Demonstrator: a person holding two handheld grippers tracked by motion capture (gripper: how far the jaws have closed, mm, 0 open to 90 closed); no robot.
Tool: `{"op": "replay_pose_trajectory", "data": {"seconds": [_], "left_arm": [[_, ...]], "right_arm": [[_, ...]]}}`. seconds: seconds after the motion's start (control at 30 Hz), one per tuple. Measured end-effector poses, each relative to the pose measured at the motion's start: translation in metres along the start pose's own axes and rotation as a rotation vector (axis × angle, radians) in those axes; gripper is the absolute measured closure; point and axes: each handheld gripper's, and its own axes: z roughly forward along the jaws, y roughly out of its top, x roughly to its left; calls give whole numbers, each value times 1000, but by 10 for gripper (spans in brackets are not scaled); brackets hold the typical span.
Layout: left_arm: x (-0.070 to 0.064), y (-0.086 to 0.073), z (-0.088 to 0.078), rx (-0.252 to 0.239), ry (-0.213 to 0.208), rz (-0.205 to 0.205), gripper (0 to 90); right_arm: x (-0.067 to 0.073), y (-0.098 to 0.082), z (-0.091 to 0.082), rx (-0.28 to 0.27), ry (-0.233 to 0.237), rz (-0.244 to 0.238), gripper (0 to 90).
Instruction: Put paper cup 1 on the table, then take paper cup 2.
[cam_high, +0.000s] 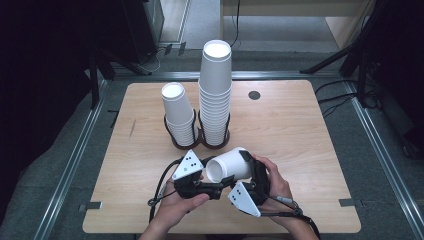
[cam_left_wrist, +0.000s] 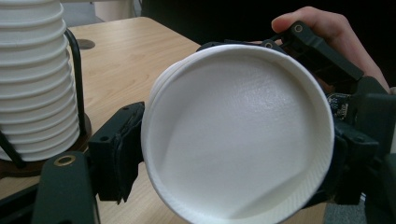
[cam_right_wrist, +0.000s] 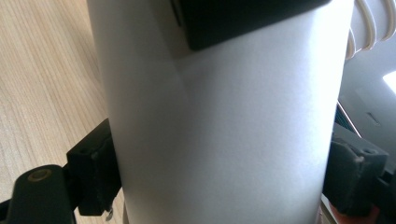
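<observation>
A white paper cup (cam_high: 227, 166) lies on its side just above the table's front middle, mouth toward the left. My right gripper (cam_high: 246, 162) is shut on its wall near the base; in the right gripper view the cup (cam_right_wrist: 224, 121) fills the gap between both pads of my right gripper (cam_right_wrist: 226, 177). My left gripper (cam_high: 212, 172) is shut on the cup at the mouth end. In the left gripper view the open mouth (cam_left_wrist: 238, 140) faces the camera between the jaws of my left gripper (cam_left_wrist: 238, 158), and a second rim edge shows behind it.
Two stacks of white cups stand in a black double holder (cam_high: 197, 142) at mid-table: a tall stack (cam_high: 216, 95) and a shorter stack (cam_high: 177, 112). The wooden table (cam_high: 290, 130) has a dark round hole (cam_high: 254, 95) at the back right. Metal rails run beside the table.
</observation>
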Motion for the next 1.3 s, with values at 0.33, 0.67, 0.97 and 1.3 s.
{"op": "replay_pose_trajectory", "data": {"seconds": [0.33, 0.67, 0.97, 1.3], "left_arm": [[2, 0, -2, -9, 1, 1, 232], [5, 1, -3, -19, -1, -5, 238], [15, 2, -10, -51, 17, -36, 241], [20, 2, -15, -97, 53, -40, 242]], "right_arm": [[0, 0, 1, 4, 5, 34, 100], [-2, 1, -1, -10, 12, 85, 10], [-6, 1, -4, -22, 17, 120, 0], [-8, 2, -6, -34, 25, 141, 0]]}}
